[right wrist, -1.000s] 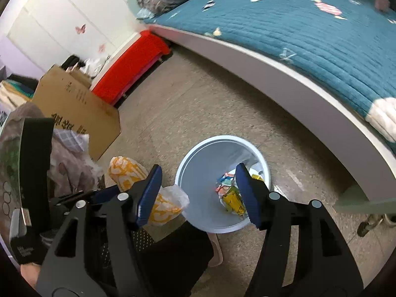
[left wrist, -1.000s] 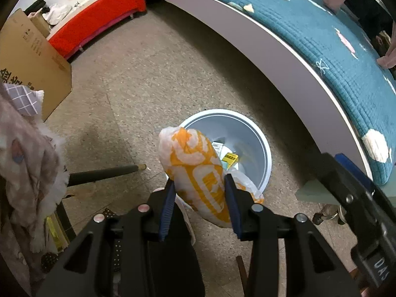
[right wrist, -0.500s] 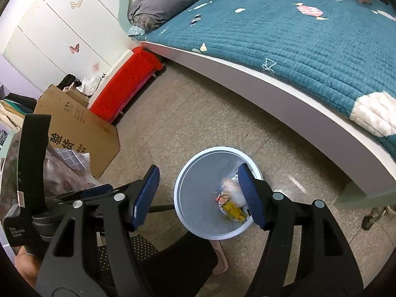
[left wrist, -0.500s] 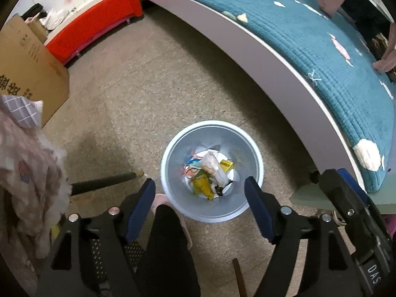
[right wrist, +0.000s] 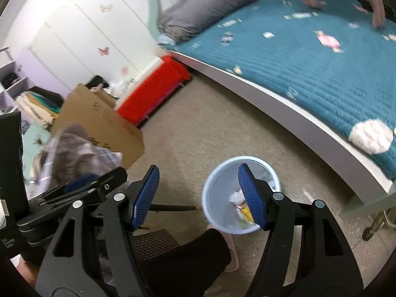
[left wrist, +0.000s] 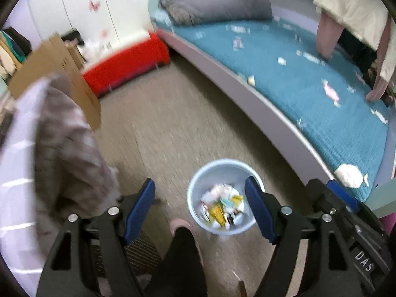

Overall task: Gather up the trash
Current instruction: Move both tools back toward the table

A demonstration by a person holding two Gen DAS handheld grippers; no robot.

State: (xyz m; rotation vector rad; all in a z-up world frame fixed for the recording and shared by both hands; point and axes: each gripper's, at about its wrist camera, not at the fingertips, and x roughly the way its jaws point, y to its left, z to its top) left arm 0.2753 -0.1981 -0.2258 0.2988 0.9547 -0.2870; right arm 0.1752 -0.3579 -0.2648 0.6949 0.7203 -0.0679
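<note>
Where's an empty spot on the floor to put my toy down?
The bare floor between the bed, the red bench and the cardboard box. Beside the bin it's crowded: a slippered foot and chair.

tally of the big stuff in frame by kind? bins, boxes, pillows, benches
Bins: 1, pale blue bin with trash inside
Cardboard boxes: 1
Pillows: 1, grey pillow
Red benches: 1
Total: 4

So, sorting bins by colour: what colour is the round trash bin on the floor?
Pale blue plastic bin, clearest in the left wrist view.
</note>
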